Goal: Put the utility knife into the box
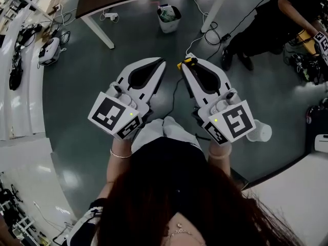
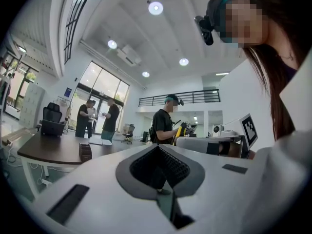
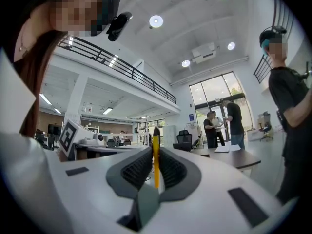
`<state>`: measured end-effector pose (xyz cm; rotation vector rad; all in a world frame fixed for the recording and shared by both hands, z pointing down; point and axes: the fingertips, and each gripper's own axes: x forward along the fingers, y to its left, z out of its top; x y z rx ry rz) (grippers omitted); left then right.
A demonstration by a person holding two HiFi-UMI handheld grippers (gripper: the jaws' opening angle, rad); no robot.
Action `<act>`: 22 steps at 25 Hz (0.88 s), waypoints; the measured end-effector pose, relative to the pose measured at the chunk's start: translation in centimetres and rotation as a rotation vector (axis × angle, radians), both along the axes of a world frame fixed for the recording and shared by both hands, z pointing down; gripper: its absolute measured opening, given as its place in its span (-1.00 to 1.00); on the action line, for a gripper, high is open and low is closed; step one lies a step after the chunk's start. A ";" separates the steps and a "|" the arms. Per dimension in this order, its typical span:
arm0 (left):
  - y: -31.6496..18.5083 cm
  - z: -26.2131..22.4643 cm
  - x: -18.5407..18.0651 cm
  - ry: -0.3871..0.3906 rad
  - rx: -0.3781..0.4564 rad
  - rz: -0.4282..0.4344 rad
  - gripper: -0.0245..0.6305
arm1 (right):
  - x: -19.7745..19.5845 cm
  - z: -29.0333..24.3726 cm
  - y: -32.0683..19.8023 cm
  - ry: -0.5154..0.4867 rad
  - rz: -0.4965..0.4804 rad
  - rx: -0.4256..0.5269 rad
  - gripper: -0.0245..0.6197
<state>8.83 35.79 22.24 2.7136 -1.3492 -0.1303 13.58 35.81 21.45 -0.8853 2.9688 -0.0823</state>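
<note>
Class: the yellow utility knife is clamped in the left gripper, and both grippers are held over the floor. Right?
No. The right gripper clamps the yellow utility knife, as the right gripper view shows; the left gripper is shut on nothing. Both are held over the floor.

You're standing in a big open-plan office hall.
Around you: a dark desk (image 2: 53, 152), an office chair (image 2: 51, 120), glass entrance doors (image 2: 100, 89), a railed mezzanine (image 2: 180, 99), ceiling spotlights (image 2: 155, 7).

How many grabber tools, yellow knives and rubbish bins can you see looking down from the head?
Grippers: 2, the left gripper and the right gripper
Utility knife, yellow, between the right gripper's fingers: 1
Bin: 1
Total: 4
</note>
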 end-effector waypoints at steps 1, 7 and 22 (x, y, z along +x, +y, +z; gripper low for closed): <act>-0.1 0.0 0.0 0.001 -0.001 0.000 -0.92 | 0.1 0.0 -0.1 0.000 0.002 0.000 -0.77; -1.2 0.1 0.4 0.006 0.002 -0.020 -0.93 | 1.0 0.2 -1.2 -0.010 -0.010 0.002 -0.77; -9.8 1.8 -2.7 0.019 -0.021 -0.041 -0.93 | -1.9 1.7 -10.4 -0.021 -0.017 -0.032 -0.77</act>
